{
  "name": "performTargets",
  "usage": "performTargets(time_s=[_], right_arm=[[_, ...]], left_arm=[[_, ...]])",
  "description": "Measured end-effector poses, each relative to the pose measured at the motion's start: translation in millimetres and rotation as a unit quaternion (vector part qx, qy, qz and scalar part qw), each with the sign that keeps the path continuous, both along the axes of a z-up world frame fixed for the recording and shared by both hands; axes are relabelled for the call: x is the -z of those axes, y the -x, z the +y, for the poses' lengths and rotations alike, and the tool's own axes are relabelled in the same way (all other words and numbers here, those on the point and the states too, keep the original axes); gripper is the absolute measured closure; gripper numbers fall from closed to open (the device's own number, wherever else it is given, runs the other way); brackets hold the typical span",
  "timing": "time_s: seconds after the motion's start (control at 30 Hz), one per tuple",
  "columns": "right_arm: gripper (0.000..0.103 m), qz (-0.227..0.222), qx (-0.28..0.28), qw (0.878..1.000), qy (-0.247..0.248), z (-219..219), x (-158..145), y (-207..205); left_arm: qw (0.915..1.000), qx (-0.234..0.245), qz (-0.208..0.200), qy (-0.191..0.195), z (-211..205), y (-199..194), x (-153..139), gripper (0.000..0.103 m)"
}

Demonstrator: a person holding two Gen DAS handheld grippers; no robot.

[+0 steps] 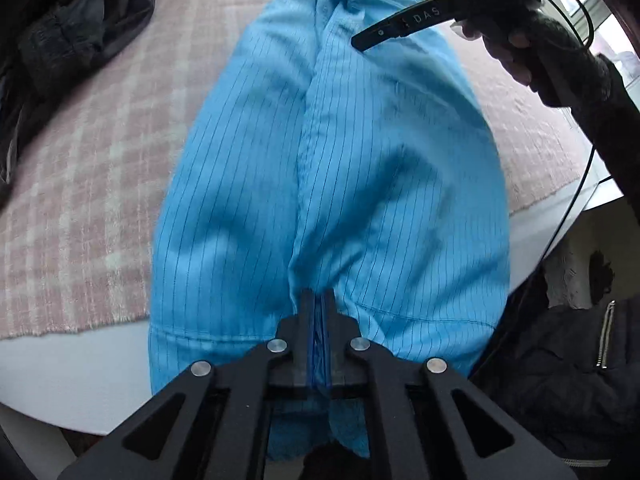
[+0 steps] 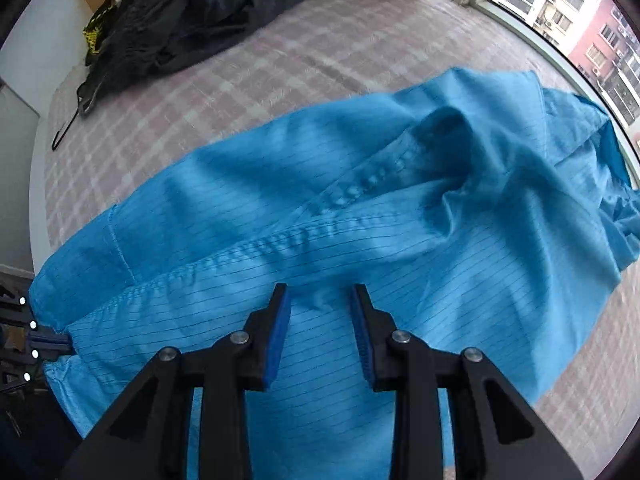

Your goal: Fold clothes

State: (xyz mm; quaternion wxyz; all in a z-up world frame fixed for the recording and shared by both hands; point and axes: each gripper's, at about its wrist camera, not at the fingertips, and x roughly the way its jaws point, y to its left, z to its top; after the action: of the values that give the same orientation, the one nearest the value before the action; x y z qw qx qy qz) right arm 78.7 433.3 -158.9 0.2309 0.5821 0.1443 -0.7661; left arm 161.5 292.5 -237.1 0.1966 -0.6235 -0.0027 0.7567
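Garment: blue pinstriped garment (image 1: 360,168), spread lengthwise on the bed over a pink plaid blanket (image 1: 88,184); its hem end hangs over the bed's near edge.
Left gripper (image 1: 319,300): jaws closed, pinching the garment's front seam at the hem, at the near edge.
Right gripper (image 2: 320,300): jaws apart, pads off the cloth, hovering above the garment's mid-body beside the seam; nothing clamped.
Right hand (image 1: 516,44): wrapped round the gripper handle, over the far end.
Other: dark clothes (image 2: 192,12) heaped near the bed's far corner; window (image 2: 568,12) along the far side.
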Motion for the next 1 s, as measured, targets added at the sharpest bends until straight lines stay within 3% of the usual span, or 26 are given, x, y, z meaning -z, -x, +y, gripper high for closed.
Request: performTargets(time_s=[0.13,0.33,0.43,0.53,0.7,0.83,1.0], right_arm=[[0.071,0.014,0.044,0.999,0.029,7.6,-18.1,-12.8],[0.071,0.066,0.141,0.985,0.068,33.0,-58.2,-96.5],[0.071,0.078,0.24,0.965,0.063,45.8,-55.3,-155.5],[0.067,0.06,0.35,0.931,0.08,49.6,-47.3,-217.4],[0.066,0.036,0.458,0.884,0.083,24.8,-20.8,-285.4],[0.066,0.024,0.49,0.867,0.091,9.1,-8.3,-311.5],[0.066,0.005,0.506,0.856,0.106,3.7,2.6,-319.9]], left_arm=[[0.9992,0.031,0.025,-0.008,-10.9,-3.1,-31.8,0.099],[0.9932,0.086,0.078,-0.006,-50.4,18.0,-68.8,0.098],[0.9881,0.123,0.091,-0.01,-80.9,35.6,-71.7,0.092],[0.9855,0.15,0.073,-0.03,-94.4,57.5,-55.0,0.087],[0.9744,0.214,0.046,-0.052,-90.5,66.7,-37.5,0.082],[0.9652,0.252,0.033,-0.06,-80.5,60.5,-29.9,0.077],[0.9642,0.254,-0.006,-0.074,-74.4,58.6,-12.9,0.076]])
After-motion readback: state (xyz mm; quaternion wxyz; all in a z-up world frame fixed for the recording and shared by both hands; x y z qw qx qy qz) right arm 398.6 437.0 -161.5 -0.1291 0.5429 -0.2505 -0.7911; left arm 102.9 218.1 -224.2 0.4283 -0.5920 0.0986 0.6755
